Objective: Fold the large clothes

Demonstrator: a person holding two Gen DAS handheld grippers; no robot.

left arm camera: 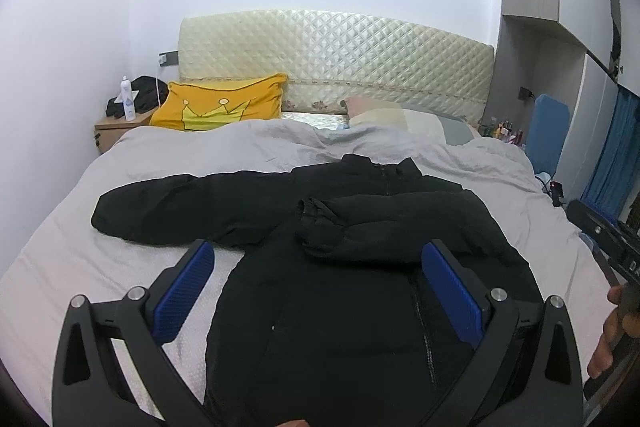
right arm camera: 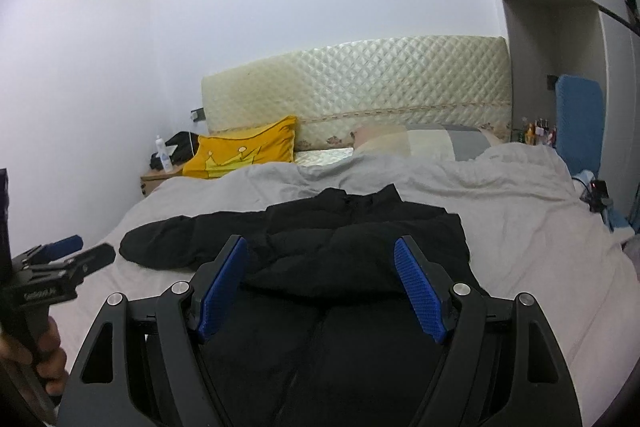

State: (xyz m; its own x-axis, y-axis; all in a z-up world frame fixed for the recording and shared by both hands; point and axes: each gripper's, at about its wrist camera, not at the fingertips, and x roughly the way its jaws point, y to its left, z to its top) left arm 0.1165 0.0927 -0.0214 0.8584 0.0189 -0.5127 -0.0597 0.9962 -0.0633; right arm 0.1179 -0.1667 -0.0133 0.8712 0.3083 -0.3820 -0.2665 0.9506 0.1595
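Left wrist view first: my left gripper (left arm camera: pixel 318 293) hangs above the lower half of the one black jacket (left arm camera: pixel 340 267), its two blue pads (left arm camera: pixel 184 293) spread wide with nothing between them. Over in the right wrist view, my right gripper (right arm camera: pixel 320 291) is likewise spread apart and empty, poised over the jacket's (right arm camera: pixel 320 267) middle. So that is two grippers, both clear of the cloth. The jacket lies front-up on the grey bed cover (left arm camera: pixel 60 267), collar toward the headboard (left arm camera: pixel 336 51). One sleeve (left arm camera: pixel 160 211) stretches out flat to the left; the other sleeve (left arm camera: pixel 360 227) is folded across the chest. Past the collar I count two pillows: one yellow pillow (left arm camera: pixel 218 103) with a crown on it, and one pale patchwork pillow (left arm camera: pixel 400 121) beside it. One nightstand (left arm camera: pixel 116 127) stands at the far left corner, carrying one white bottle (left arm camera: pixel 127 101).
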